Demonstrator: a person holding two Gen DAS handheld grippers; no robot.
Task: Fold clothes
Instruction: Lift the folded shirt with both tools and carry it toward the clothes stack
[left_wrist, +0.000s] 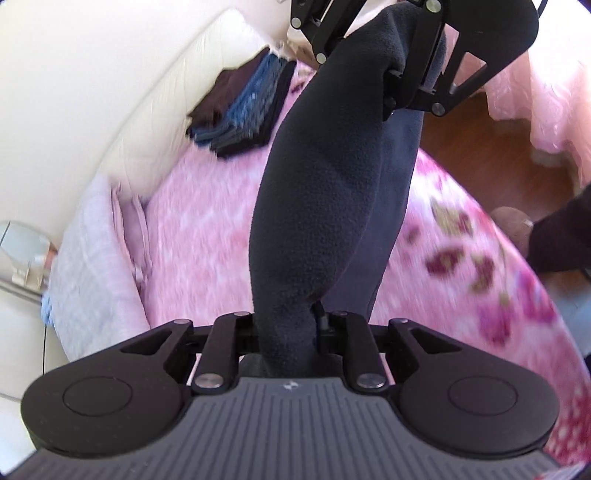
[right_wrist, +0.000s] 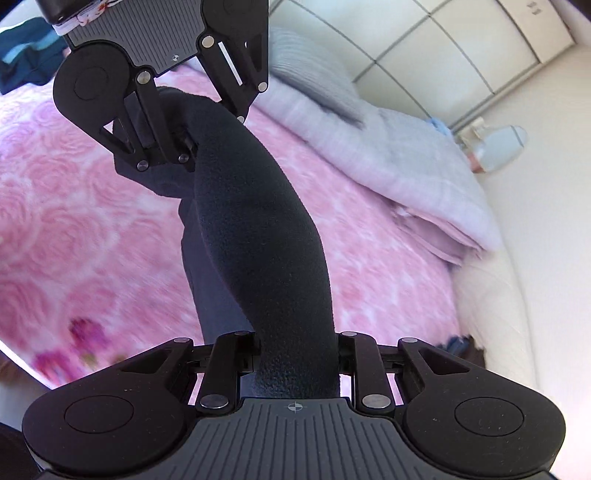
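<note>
A dark fleece garment (left_wrist: 314, 206) is stretched in the air between my two grippers, above a pink flowered bedspread (left_wrist: 207, 240). My left gripper (left_wrist: 286, 332) is shut on one end of it at the bottom of the left wrist view. My right gripper (left_wrist: 399, 85) shows at the top of that view, clamped on the other end. In the right wrist view the same fleece garment (right_wrist: 266, 236) runs from my right gripper (right_wrist: 295, 350) up to the left gripper (right_wrist: 177, 144). A smoother dark layer hangs beneath the fleece.
A stack of folded dark and blue clothes (left_wrist: 240, 110) lies by the cream headboard (left_wrist: 155, 110). A folded lilac blanket (right_wrist: 399, 166) sits on the bed's side. Wooden floor (left_wrist: 480, 140) and a person's dark sleeve (left_wrist: 561, 240) are at the right. A white wardrobe (right_wrist: 461, 44) stands behind.
</note>
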